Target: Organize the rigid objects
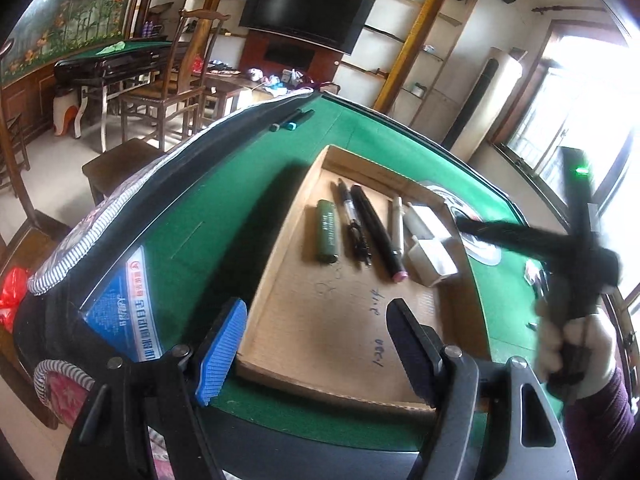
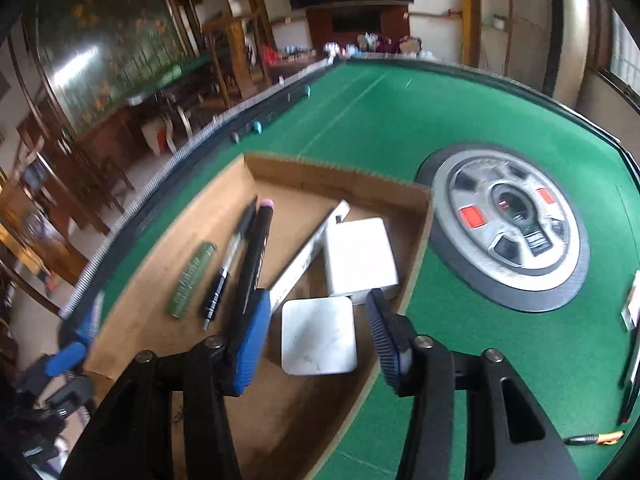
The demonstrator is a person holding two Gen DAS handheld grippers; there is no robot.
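I worked at a green felt table (image 1: 224,216) with a round metal hub (image 2: 508,232) set in its middle. Ahead of me a dark flat television (image 1: 308,12) hung on the far wall, flanked by pale shelving (image 1: 416,40). To the left a flowered mural (image 1: 68,20) covered the wall above a second green-topped table (image 1: 116,56) and wooden chairs (image 1: 168,80). Daylight poured through a window (image 1: 588,100) on the right onto the pale floor (image 1: 52,160).

The right gripper (image 1: 576,264) is motion-blurred in the left wrist view, hiding its jaws; the white adapter (image 1: 430,246) sits partly behind it
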